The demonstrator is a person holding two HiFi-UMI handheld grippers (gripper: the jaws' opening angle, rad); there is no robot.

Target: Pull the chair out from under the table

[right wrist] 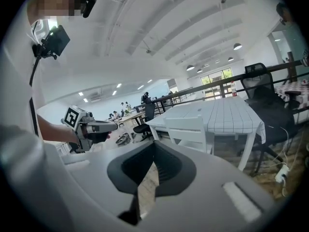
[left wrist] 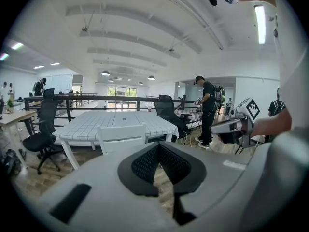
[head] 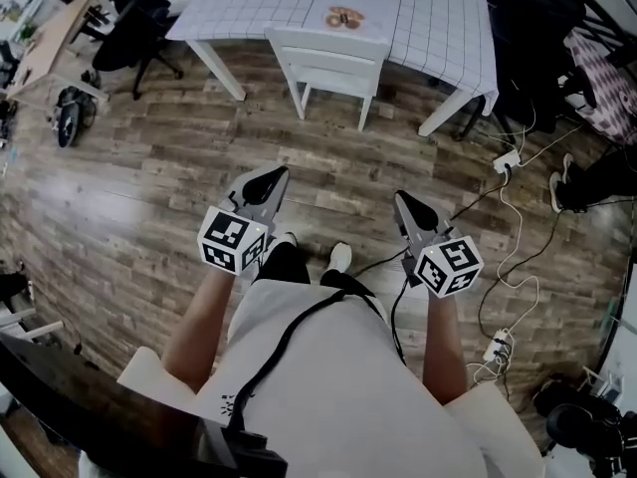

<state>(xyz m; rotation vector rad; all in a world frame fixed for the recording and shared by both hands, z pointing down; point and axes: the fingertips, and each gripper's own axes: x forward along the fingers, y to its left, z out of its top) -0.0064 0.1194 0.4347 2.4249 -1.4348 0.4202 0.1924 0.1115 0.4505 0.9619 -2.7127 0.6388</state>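
Note:
A white wooden chair (head: 328,63) stands tucked under a table (head: 249,3) that has a white gridded cloth, some way ahead of me across the wooden floor. My left gripper (head: 271,179) and right gripper (head: 402,202) are held side by side in front of my body. Both point toward the chair and are well short of it. Both are shut with nothing between the jaws. From the left gripper (left wrist: 158,146) the chair (left wrist: 121,137) appears just above the closed jaws. From the right gripper (right wrist: 154,151) the chair (right wrist: 189,132) lies ahead, slightly right.
A black office chair (head: 134,28) stands left of the table, and dark chairs and bags (head: 542,28) stand right of it. White cables and a power strip (head: 506,160) lie on the floor at the right. A person (left wrist: 206,110) stands beyond the table. A small brown object (head: 344,17) rests on the cloth.

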